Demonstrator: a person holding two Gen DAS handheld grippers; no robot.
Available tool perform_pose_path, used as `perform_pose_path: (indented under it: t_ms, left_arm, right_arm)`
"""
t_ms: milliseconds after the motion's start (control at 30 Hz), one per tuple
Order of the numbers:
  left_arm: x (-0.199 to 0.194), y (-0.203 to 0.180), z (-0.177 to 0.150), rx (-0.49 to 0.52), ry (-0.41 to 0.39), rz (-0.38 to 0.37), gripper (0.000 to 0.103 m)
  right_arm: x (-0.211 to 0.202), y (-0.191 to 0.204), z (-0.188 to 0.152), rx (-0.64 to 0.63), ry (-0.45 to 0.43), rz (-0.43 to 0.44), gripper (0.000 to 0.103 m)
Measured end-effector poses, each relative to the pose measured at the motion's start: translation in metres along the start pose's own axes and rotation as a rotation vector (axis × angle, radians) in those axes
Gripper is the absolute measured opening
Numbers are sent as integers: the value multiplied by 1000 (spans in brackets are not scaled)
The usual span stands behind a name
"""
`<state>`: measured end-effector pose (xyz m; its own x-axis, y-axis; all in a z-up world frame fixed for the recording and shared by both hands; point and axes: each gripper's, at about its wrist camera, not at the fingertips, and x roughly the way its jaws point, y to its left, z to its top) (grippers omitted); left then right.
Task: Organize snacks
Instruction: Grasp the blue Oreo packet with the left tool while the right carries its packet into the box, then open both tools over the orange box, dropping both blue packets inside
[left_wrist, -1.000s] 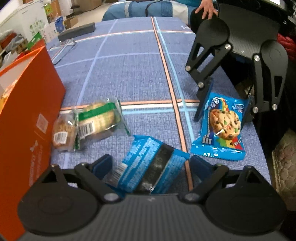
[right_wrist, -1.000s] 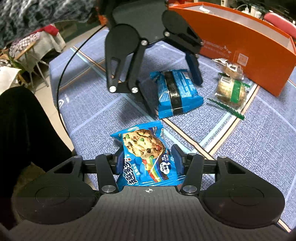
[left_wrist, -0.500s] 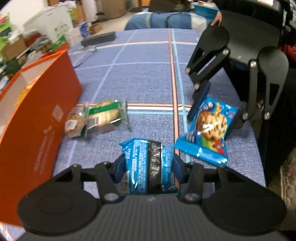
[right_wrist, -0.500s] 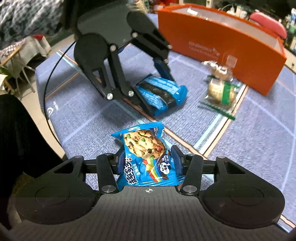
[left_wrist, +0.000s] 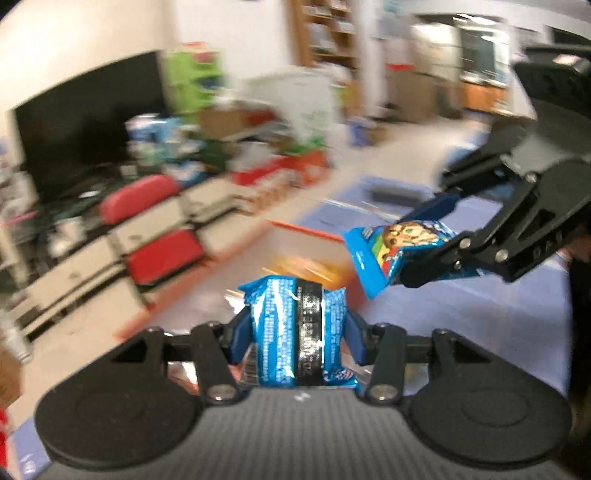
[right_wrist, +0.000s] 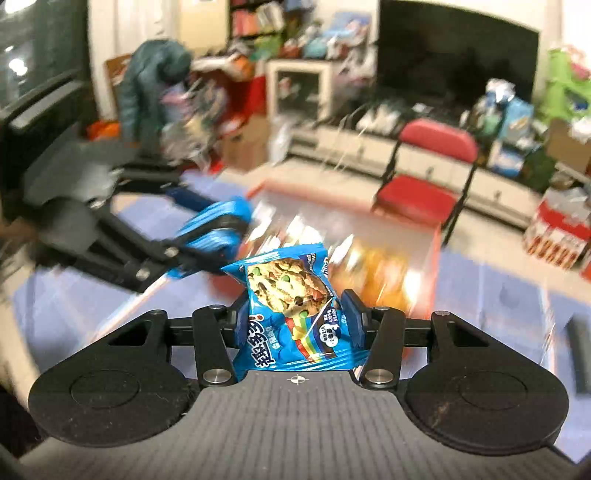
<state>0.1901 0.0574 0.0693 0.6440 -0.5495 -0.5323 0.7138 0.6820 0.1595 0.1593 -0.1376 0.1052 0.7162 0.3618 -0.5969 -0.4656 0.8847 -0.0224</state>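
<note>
Left wrist view: the left tongs are clamped on a blue wafer pack, blue pads pressing its two long sides. The pack stands with its long axis running away from the camera, the far crimped end pointing toward the blurred orange box beyond. It hangs clear of the blue surface. To the right and farther off, the right tongs come in from the right edge, clamped on a cookie pack whose free end points left, its long axis lying roughly level across the view. The two packs are near but apart. Everything behind is smeared by motion.

Right wrist view: the right tongs grip the cookie pack near its lower half, printed face up, the long axis pointing away toward the box, which shows only as an orange blur. At left, the left tongs hold the wafer pack, its end pointing right.

Risks, as I judge them: both packs are slick film pinched at the sides, so a fast swing could let one slide out or twist in the pads. The hands are converging on the same box, so the tongs or packs could knock together. A squeeze this firm may crush the cookie. Releasing early would drop a pack short of the box.
</note>
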Motion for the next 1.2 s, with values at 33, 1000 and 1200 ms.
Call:
perform_pose_path:
  t_ms: [33, 1000, 1200]
  left_arm:
    - [3, 7, 7, -8, -4, 59, 49]
    - [75, 42, 14, -221, 104, 485, 102]
    - [24, 16, 9, -266, -12, 476, 102]
  right_arm:
    - [9, -4, 14, 10, -4, -13, 35]
    - [102, -34, 50, 125, -28, -184, 63]
    - [27, -24, -15, 150, -123, -209, 80]
